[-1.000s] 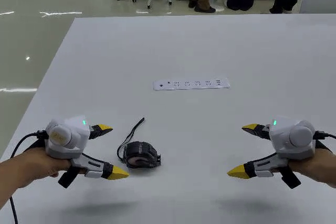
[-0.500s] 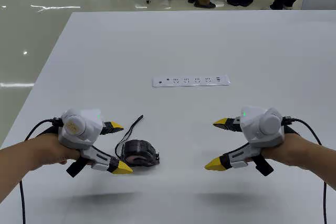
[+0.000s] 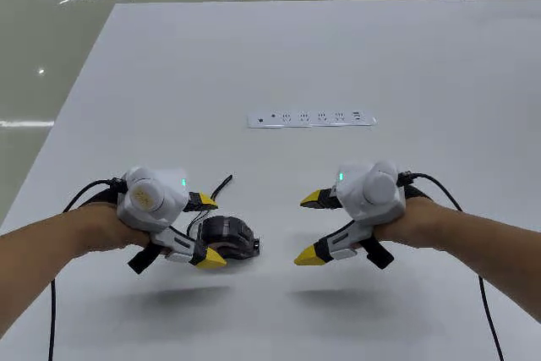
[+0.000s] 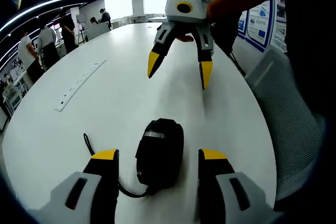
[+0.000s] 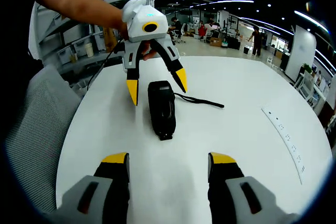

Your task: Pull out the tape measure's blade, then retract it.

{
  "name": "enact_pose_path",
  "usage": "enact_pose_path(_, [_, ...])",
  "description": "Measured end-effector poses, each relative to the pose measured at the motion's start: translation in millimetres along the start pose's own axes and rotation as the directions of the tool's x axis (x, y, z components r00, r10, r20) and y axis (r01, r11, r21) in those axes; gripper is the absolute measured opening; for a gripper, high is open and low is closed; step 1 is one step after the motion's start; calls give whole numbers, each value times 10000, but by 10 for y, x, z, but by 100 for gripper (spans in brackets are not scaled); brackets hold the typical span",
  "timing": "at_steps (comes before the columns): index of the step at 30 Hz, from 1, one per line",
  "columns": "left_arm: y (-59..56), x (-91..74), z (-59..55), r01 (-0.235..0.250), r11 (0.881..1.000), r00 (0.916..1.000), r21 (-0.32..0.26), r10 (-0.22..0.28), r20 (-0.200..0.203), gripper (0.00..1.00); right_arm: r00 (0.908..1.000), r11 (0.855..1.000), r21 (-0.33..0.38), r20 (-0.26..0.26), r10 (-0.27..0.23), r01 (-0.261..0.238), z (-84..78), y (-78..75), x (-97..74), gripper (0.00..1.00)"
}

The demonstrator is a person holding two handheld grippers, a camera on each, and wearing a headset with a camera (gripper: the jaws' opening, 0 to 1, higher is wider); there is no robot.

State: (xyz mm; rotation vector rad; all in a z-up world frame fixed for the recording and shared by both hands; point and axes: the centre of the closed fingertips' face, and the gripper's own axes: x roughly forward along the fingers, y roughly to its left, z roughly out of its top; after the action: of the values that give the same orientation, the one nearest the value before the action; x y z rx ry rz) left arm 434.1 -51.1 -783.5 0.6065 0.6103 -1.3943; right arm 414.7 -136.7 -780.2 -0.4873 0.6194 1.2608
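Note:
A black tape measure point(image 3: 226, 237) with a thin black wrist strap point(image 3: 218, 192) lies on the white table point(image 3: 270, 65), near its front left. My left gripper point(image 3: 207, 230) is open, its yellow-tipped jaws reaching either side of the tape measure's left end without touching it; the case point(image 4: 160, 152) sits just past the jaw tips. My right gripper point(image 3: 308, 226) is open and empty a short way to the tape measure's right, pointing at it. The right gripper view shows the tape measure point(image 5: 161, 108) ahead, with the left gripper point(image 5: 156, 87) over its far end.
A white power strip point(image 3: 310, 118) lies flat in the middle of the table, beyond both grippers. Black cables point(image 3: 439, 200) trail from the grippers toward me. People and office chairs stand past the table's far edge.
Both grippers have moved inward toward the tape measure. The left one now brackets its left end; the right one has closed much of the gap. The tape measure has stayed in place.

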Motion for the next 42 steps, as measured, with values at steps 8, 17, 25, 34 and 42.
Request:
enact_pose_path(8, [35, 105, -31, 38, 10000, 9998, -62, -39, -173, 50, 9996, 9997, 10, -111, 260, -260, 67, -5, 252, 53])
enact_pose_path(17, [-14, 193, -48, 295, 9995, 9983, 62, -291, -504, 41, 9987, 9994, -221, -430, 263, -272, 81, 24, 479, 39])
enact_pose_path(25, [-1, 200, -86, 219, 9979, 9970, 612, -173, -749, 33, 9944, 9952, -780, -921, 519, -592, 60, 65, 647, 31])
enact_pose_path(34, [1, 198, -89, 321, 9988, 9977, 372, -298, -614, 33, 9916, 9930, -999, -1188, 509, -629, 54, 13, 696, 23])
enact_pose_path(42, [-10, 207, -89, 287, 9982, 9972, 521, -250, -700, 32, 9839, 9866, -1483, -1740, 417, -680, -9, 32, 778, 17])
